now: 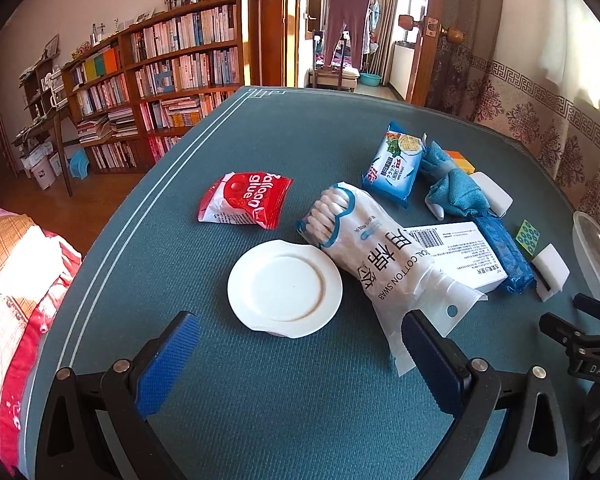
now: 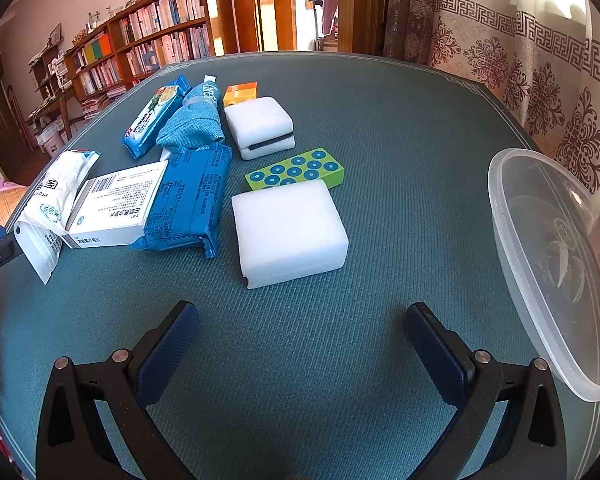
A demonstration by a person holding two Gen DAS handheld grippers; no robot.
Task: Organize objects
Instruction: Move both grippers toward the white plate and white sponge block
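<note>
Teal woven cloth covers our table (image 1: 260,420), ribbed under both views. Our left gripper (image 1: 300,344) hangs wide open and empty, its blue ridged pads flanking a round white saucer (image 1: 285,288); the crinkled plastic cotton swab bag (image 1: 380,256) lies just past the right pad, with a glossy red balloon glue packet (image 1: 246,200) farther off. Our right gripper (image 2: 300,336) is equally spread, holding nothing, a blocky white sponge (image 2: 290,232) straight ahead and a clear plastic container (image 2: 552,264) beside it on the right.
</note>
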